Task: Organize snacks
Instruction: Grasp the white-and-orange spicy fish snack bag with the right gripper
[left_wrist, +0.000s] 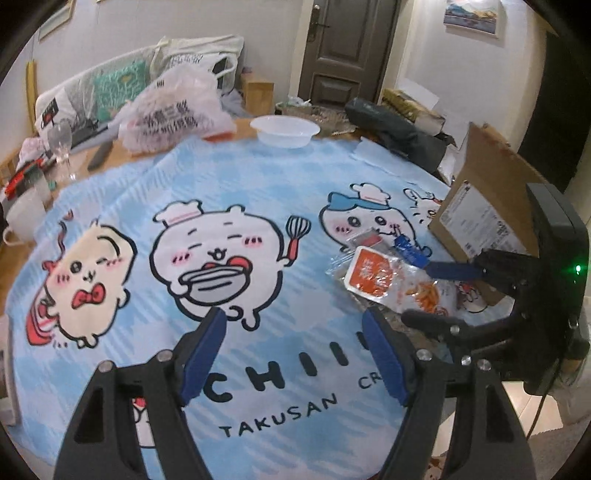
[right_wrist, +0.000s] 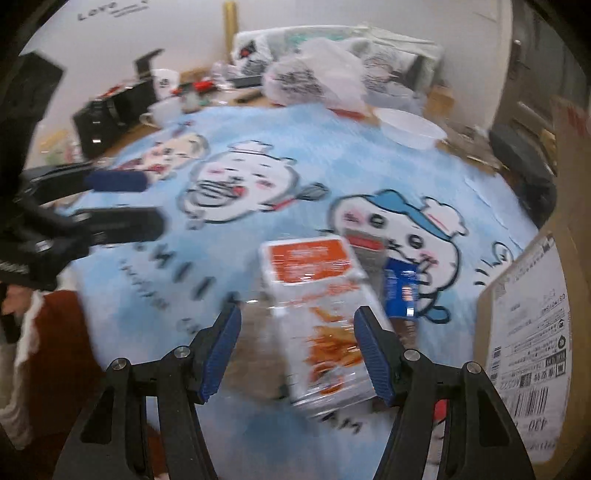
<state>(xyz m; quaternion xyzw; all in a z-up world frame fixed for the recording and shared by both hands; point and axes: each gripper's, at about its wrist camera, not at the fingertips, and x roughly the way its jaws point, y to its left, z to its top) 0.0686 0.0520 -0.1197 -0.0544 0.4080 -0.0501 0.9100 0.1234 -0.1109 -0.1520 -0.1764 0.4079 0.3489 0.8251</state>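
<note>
Two tongs hang over the counter (left_wrist: 258, 177), both released and holding nothing. The right tongs (right_wrist: 295, 347) point down at the orange snack pack (right_wrist: 314, 295), which lies flat on the blue cloth just beside a small blue packet (right_wrist: 400, 291). I think the pads should take the pack by its long edges. The left tongs (left_wrist: 293, 354) wait over bare cloth. A cardboard box (right_wrist: 524, 332) stands near on the right and could block the sweep.

Orange-and-white snack packet (right_wrist: 317, 295) lying flat on the blue cartoon tablecloth (left_wrist: 258, 177); small blue packet (right_wrist: 400, 291) just beside it; open cardboard box (left_wrist: 480, 206) standing near both.
</note>
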